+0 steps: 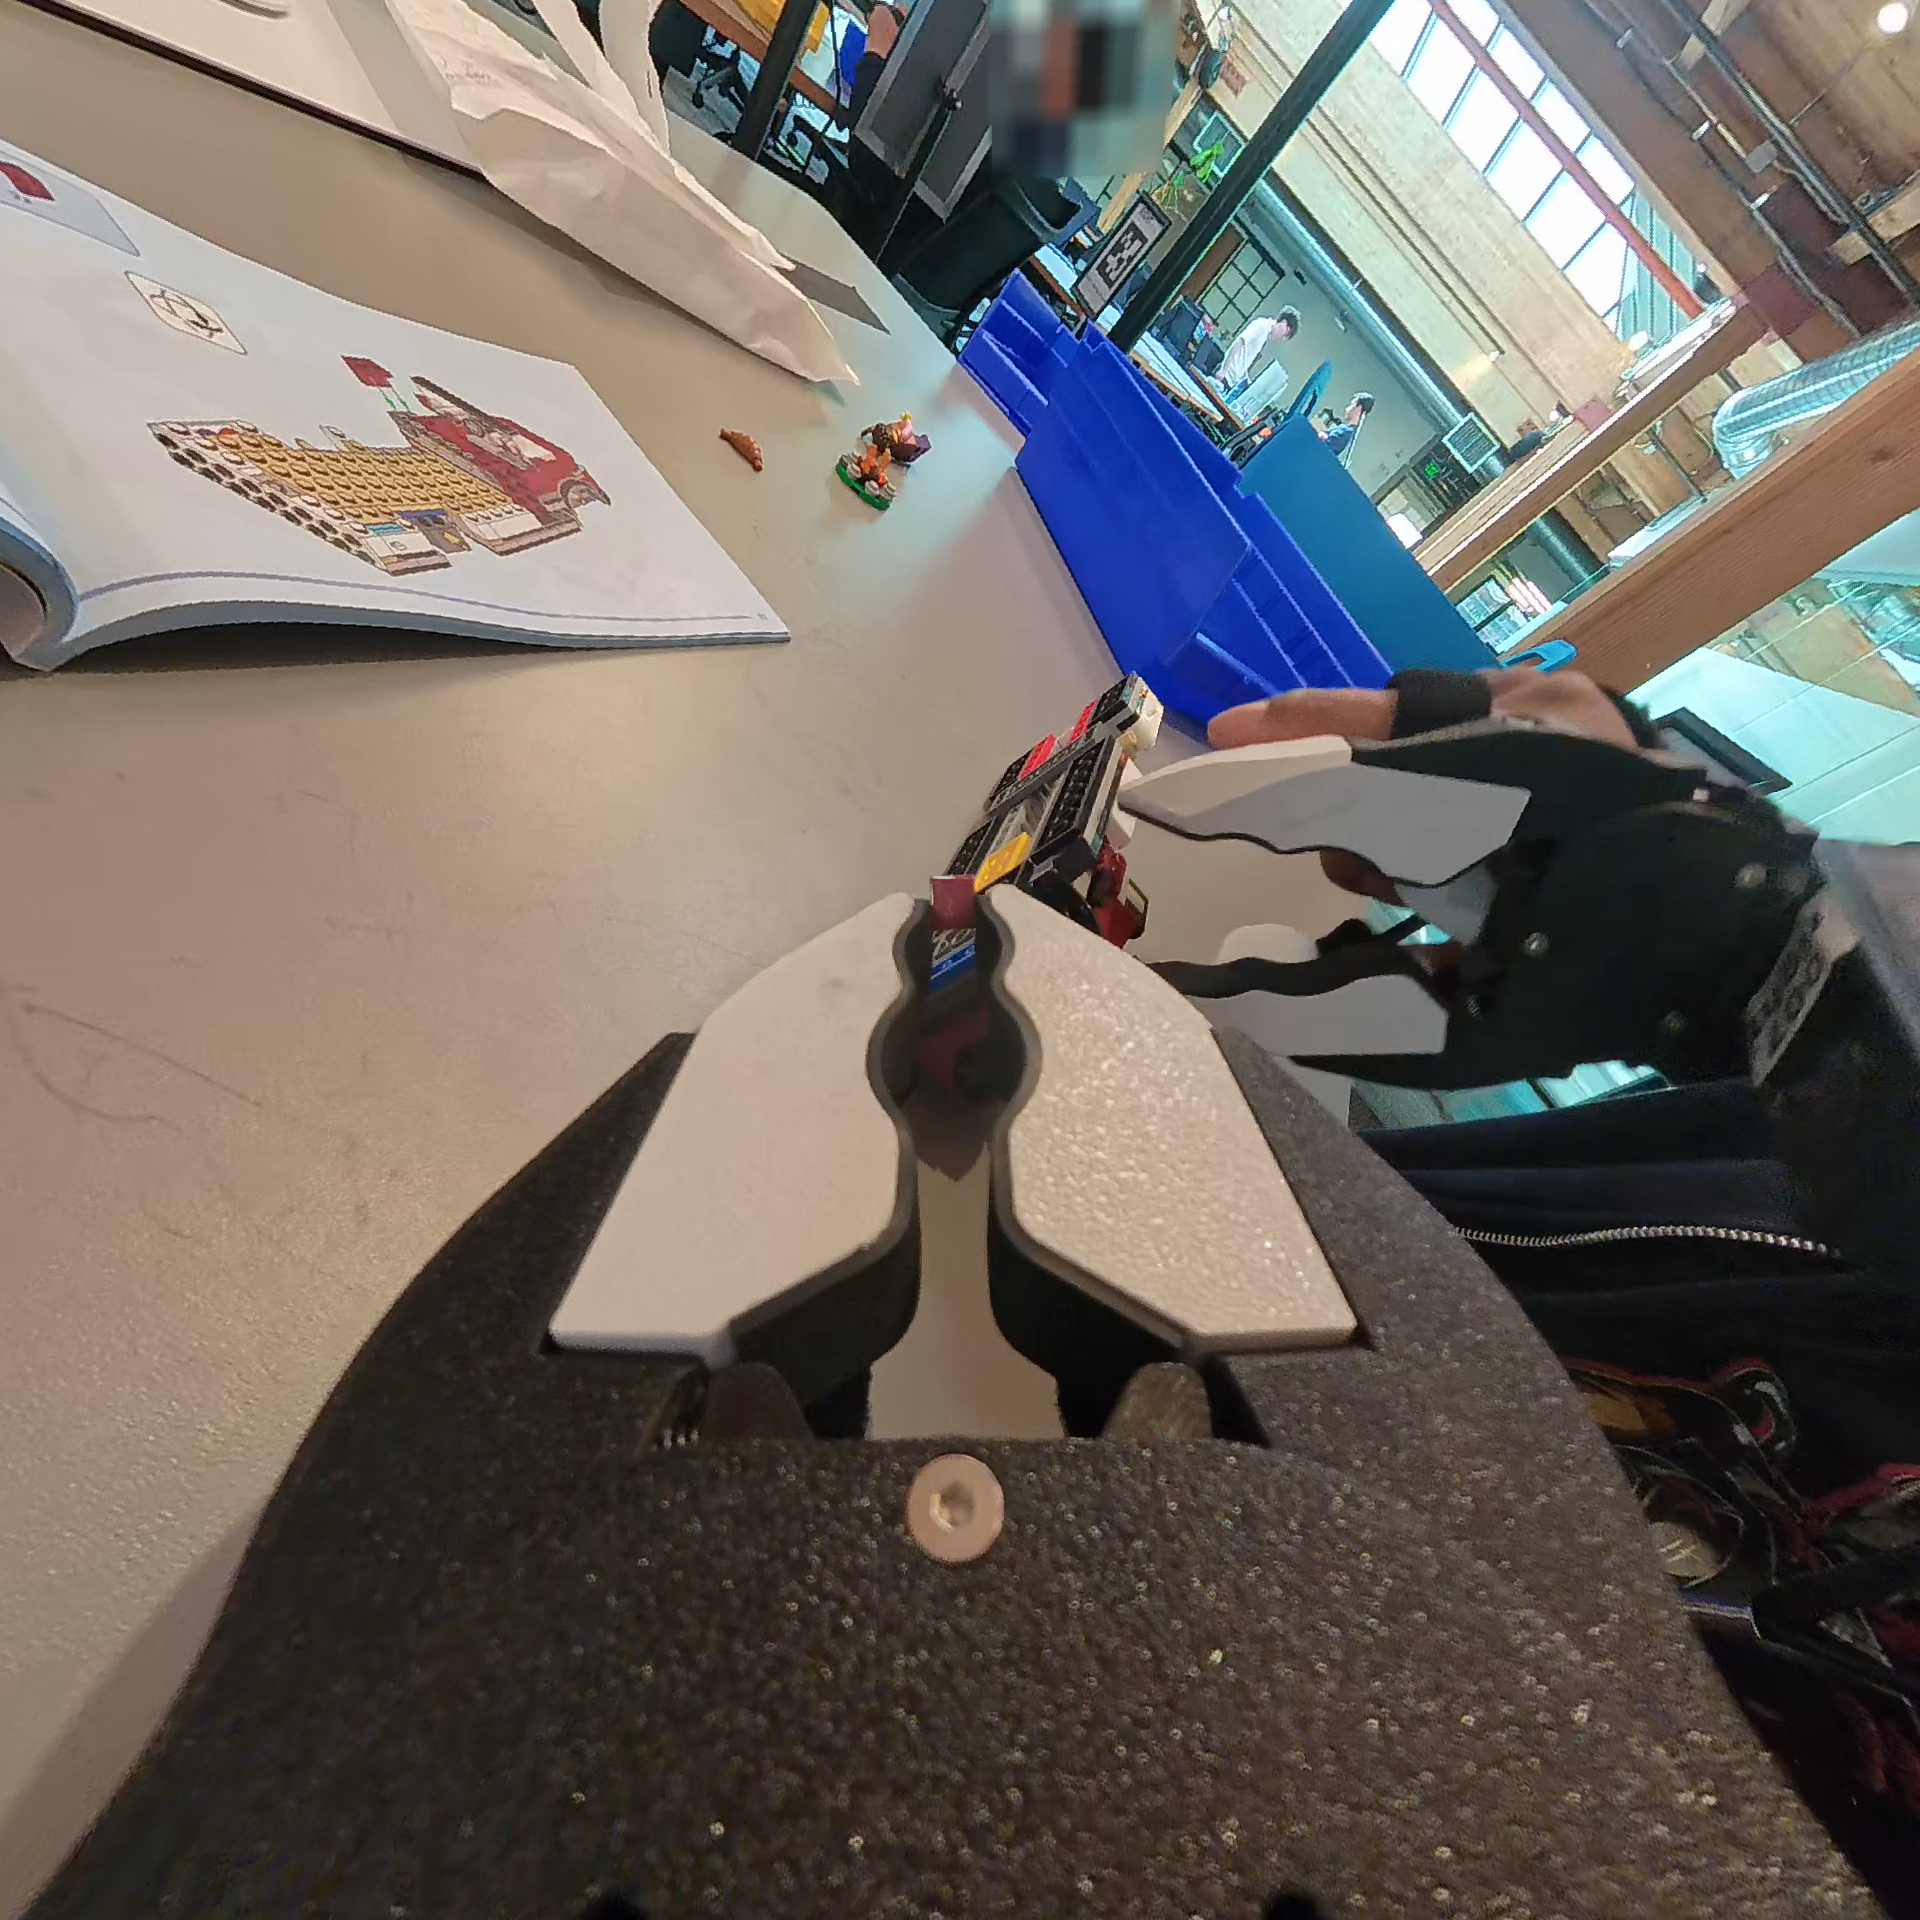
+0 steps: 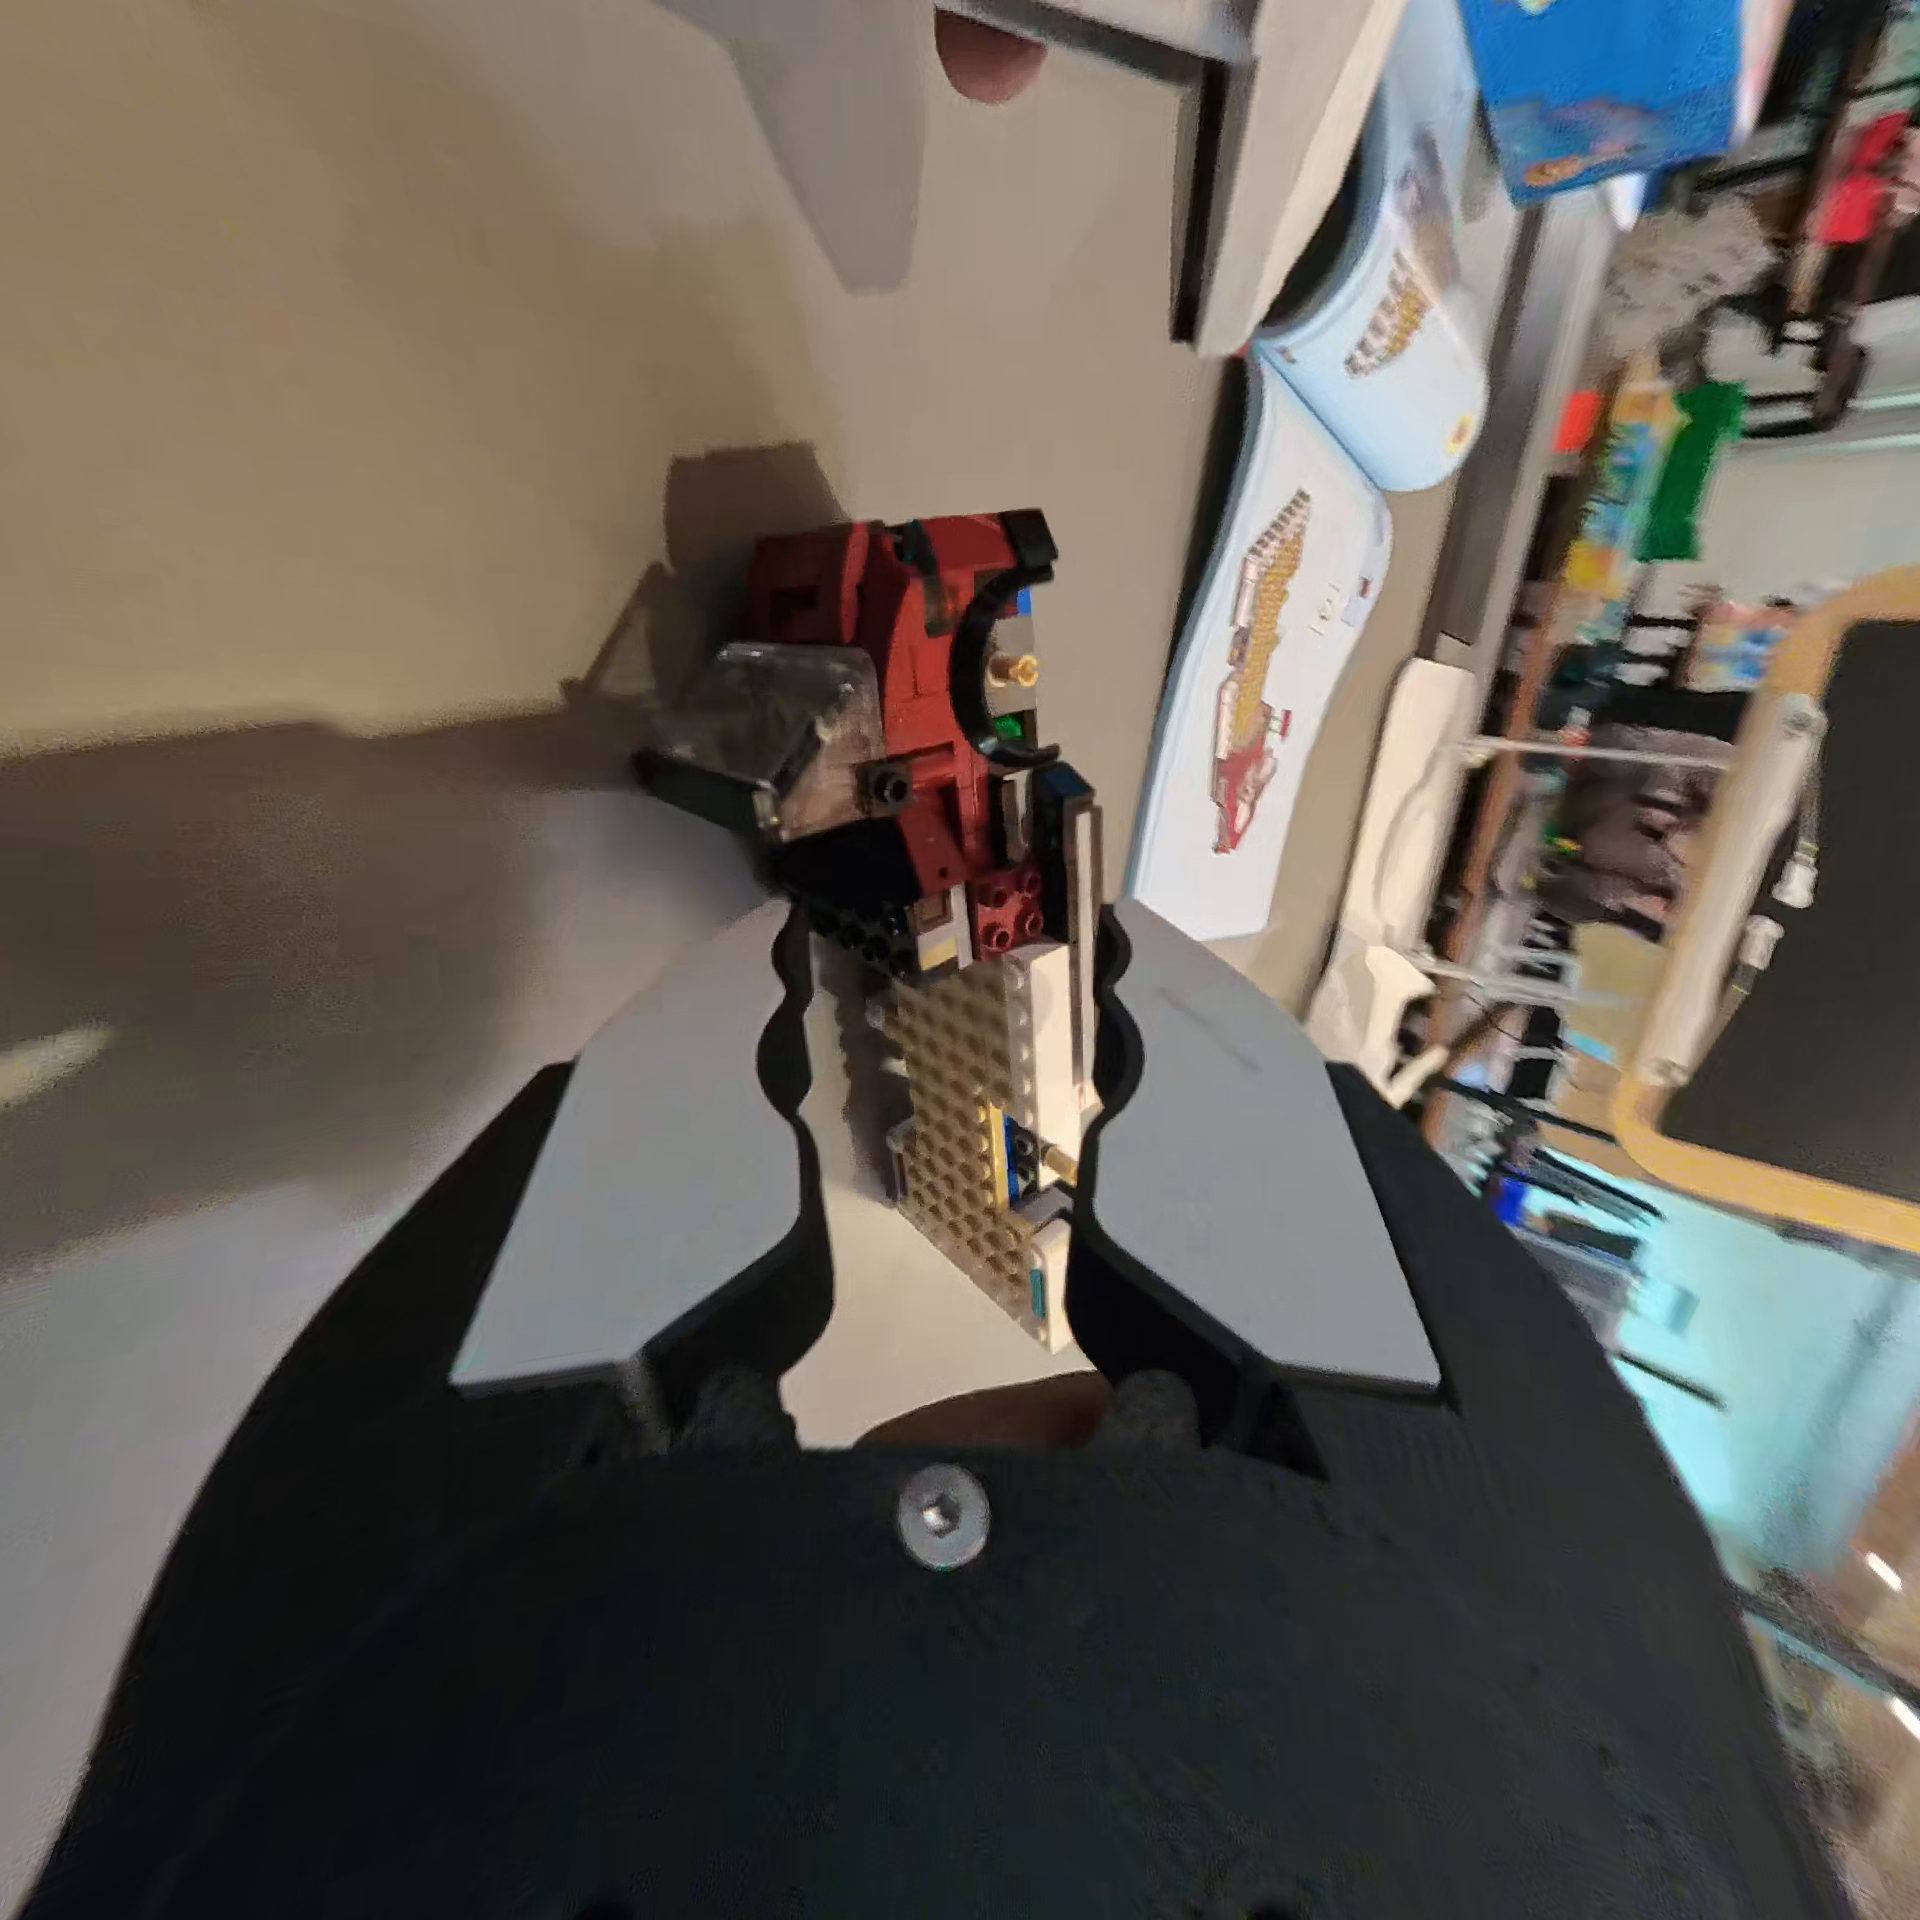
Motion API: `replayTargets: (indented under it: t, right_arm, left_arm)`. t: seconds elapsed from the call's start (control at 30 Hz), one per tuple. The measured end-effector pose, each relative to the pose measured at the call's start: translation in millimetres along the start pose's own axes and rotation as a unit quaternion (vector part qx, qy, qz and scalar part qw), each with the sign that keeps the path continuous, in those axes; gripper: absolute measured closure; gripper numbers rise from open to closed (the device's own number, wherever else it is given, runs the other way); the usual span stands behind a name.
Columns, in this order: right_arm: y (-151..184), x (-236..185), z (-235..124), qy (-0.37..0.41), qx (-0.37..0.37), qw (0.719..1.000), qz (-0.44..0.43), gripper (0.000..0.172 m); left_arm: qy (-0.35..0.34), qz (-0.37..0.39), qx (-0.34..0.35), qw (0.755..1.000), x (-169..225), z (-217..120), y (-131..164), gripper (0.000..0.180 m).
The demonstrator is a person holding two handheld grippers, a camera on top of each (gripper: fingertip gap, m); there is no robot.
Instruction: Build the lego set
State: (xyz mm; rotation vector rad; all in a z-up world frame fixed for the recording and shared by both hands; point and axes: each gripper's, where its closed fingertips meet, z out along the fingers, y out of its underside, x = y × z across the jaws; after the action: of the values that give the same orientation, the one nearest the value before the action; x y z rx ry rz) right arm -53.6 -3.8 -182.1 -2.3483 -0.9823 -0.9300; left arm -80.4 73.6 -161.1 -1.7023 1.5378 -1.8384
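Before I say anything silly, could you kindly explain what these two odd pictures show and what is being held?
Each picture comes from a camera on a hand-held two-finger gripper, looking along its fingers. In the left view, the left gripper is closed on a small dark red brick piece. The right gripper, held in a gloved hand, appears beyond it. Its own view shows a part-built red and tan brick truck between its fingers. On the grey table lie an open instruction booklet, a tiny figure and blue bins.

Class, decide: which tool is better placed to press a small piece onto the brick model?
Probably the left. The left tool pinches a small dark red piece right beside the brick model, while the right tool steadies that model.
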Motion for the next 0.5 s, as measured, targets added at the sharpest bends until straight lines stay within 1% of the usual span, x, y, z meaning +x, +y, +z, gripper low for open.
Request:
replayTargets:
  t: [0.07, 0.17, 0.27, 0.33, 0.43, 0.5]
  right_arm:
    - [-1.7, 2.6, -5.7, -0.057, 0.024, 0.998, 0.011, 0.118]
    - [-3.4, 9.5, -13.1, -0.142, 0.056, 0.988, 0.033, 0.116]
    - [-4.0, 15.1, -17.1, -0.202, 0.072, 0.976, 0.027, 0.115]
    - [-4.0, 15.7, -17.2, -0.229, 0.072, 0.971, 0.013, 0.115]
    - [0.8, 14.9, -10.6, -0.249, 0.055, 0.967, -0.011, 0.116]
    - [2.9, 11.7, -6.1, -0.265, 0.050, 0.963, -0.021, 0.112]
  left_arm:
    - [0.001, 0.001, 0.000, 1.000, 0.3, 0.0, 0.0, 0.173]
    - [0.003, -0.001, 0.002, 1.000, 0.7, -0.8, 0.0, 0.173]
    - [0.006, -0.005, 0.005, 1.000, 0.5, -2.7, -0.8, 0.173]
    - [0.008, -0.009, 0.007, 1.000, -0.2, -3.8, -1.6, 0.173]
    - [0.014, -0.013, 0.004, 1.000, 0.0, -3.4, -1.3, 0.173]
    - [0.016, -0.013, 0.001, 1.000, 0.2, -2.9, -1.1, 0.173]
